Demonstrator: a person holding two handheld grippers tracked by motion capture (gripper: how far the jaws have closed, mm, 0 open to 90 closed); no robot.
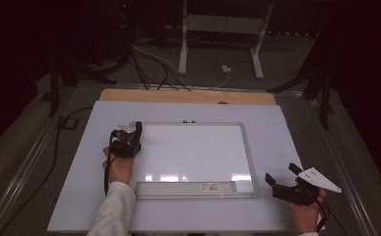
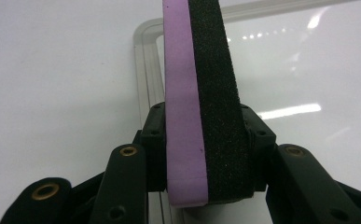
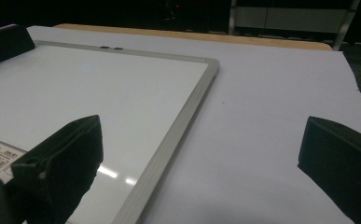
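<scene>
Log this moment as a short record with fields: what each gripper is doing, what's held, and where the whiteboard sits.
left gripper: shut on the whiteboard eraser, at the board's far left corner
eraser: purple foam layer with a black felt layer, clamped on edge between the jaws
right gripper: open, nothing between the jaws, just off the board's near right corner
whiteboard: flat on the table, surface looks clean, barcode label on its near-edge tray

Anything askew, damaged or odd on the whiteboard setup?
Nothing stands out. The white framed whiteboard lies flat and square on the pale table sheet, its surface unmarked. The left gripper is shut on a purple-and-black foam eraser at the board's far left corner; the right gripper is open beside the board.
</scene>
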